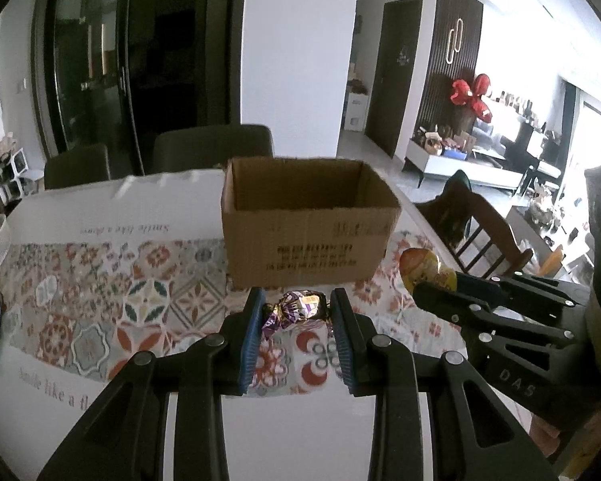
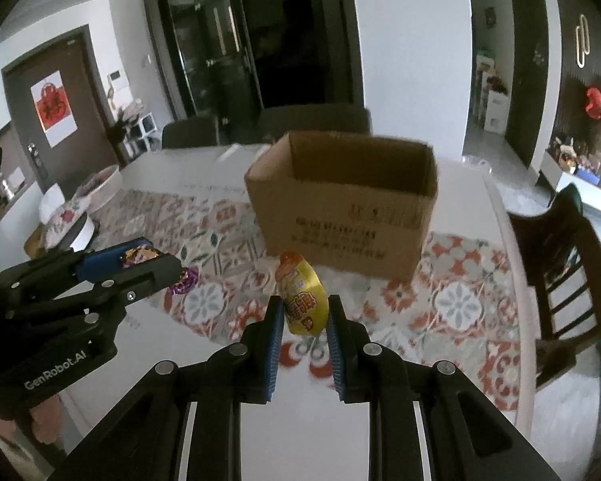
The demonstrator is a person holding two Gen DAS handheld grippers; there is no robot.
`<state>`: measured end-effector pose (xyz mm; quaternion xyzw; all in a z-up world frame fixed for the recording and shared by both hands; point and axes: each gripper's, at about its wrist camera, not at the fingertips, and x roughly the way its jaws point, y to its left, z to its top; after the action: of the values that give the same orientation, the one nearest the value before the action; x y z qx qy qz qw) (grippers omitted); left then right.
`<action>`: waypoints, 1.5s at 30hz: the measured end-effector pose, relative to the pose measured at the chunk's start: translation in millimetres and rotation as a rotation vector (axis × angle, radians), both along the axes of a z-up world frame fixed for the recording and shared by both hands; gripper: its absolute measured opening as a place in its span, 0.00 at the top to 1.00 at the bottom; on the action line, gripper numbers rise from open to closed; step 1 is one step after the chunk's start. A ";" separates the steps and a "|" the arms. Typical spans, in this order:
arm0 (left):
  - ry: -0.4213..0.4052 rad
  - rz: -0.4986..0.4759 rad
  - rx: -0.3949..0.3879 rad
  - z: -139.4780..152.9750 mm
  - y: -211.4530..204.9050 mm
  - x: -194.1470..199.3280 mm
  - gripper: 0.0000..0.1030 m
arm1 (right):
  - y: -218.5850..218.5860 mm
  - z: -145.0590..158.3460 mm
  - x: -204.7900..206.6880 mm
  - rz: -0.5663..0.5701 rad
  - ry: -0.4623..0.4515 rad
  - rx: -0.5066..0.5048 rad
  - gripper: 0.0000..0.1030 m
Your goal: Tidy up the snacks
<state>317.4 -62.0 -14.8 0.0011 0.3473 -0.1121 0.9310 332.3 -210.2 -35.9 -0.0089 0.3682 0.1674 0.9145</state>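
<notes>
An open brown cardboard box (image 1: 308, 220) stands on the patterned tablecloth; it also shows in the right wrist view (image 2: 348, 208). My left gripper (image 1: 296, 312) is shut on a purple and gold wrapped candy (image 1: 296, 306), held just in front of the box. My right gripper (image 2: 302, 316) is shut on a yellow and orange snack packet (image 2: 302, 296), also held short of the box. Each gripper shows in the other's view: the right one (image 1: 432, 280) with the packet (image 1: 424, 268), the left one (image 2: 140, 258) with the candy (image 2: 140, 254).
A patterned tablecloth (image 1: 100, 288) covers the white table. A white bowl (image 2: 96, 184) and white containers (image 2: 66, 216) sit at the table's left. Dark chairs (image 1: 212, 148) stand behind the table, and a wooden chair (image 2: 565, 264) at its right.
</notes>
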 end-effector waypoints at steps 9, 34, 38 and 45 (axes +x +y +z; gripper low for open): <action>-0.052 -0.008 -0.010 21.6 -3.5 36.1 0.68 | -4.5 27.7 27.6 -0.027 -0.086 0.009 0.78; 0.031 -0.008 0.009 18.7 -28.2 211.5 0.57 | -9.2 30.9 165.6 -0.081 -0.041 -0.023 0.78; 0.031 0.021 0.043 17.1 -29.2 222.4 0.33 | -10.9 27.4 178.5 -0.088 -0.017 -0.046 0.71; -0.037 0.084 0.125 20.2 -20.6 181.9 0.24 | -27.7 25.6 164.6 -0.174 -0.016 -0.060 0.58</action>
<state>499.3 -82.6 5.4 0.0466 0.3359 -0.0510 0.9393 496.9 -237.9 -10.3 -0.0057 0.3650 0.0762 0.9279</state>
